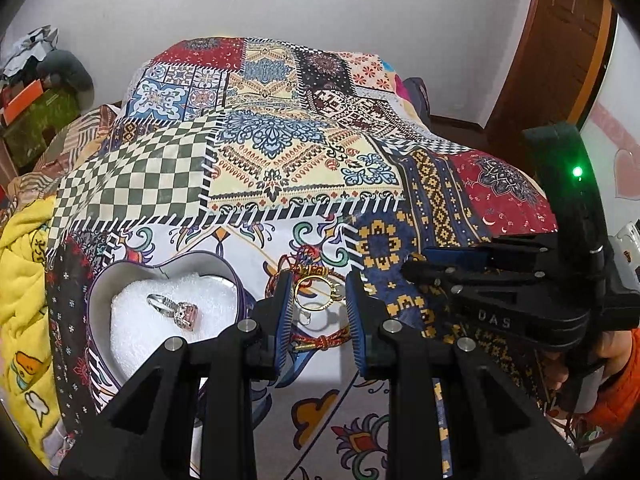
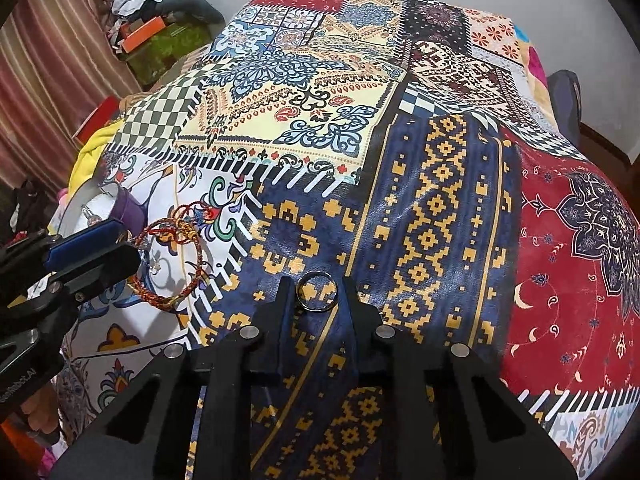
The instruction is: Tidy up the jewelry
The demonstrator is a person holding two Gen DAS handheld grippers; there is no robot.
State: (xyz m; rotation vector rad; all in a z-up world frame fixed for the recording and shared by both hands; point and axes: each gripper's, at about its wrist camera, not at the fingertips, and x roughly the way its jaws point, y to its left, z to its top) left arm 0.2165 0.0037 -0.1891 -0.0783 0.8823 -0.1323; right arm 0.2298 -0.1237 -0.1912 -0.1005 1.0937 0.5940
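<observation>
A heart-shaped tin (image 1: 100, 300) with white padding lies on the patterned bedspread and holds a silver ring with a pink stone (image 1: 176, 310). My left gripper (image 1: 318, 300) is shut on a thin gold ring (image 1: 316, 294), held just above a red braided bracelet (image 1: 320, 342). The bracelet also shows in the right wrist view (image 2: 176, 256). My right gripper (image 2: 318, 292) is shut on a dark metal ring (image 2: 318, 292) over the blue and gold patch. The right gripper also shows in the left wrist view (image 1: 424, 266).
The patchwork bedspread (image 1: 280, 140) covers the whole bed. A yellow blanket (image 1: 20, 300) lies at the left edge. Boxes and clothes (image 1: 36, 80) are piled at the far left by the wall. A wooden door (image 1: 560, 40) stands at the far right.
</observation>
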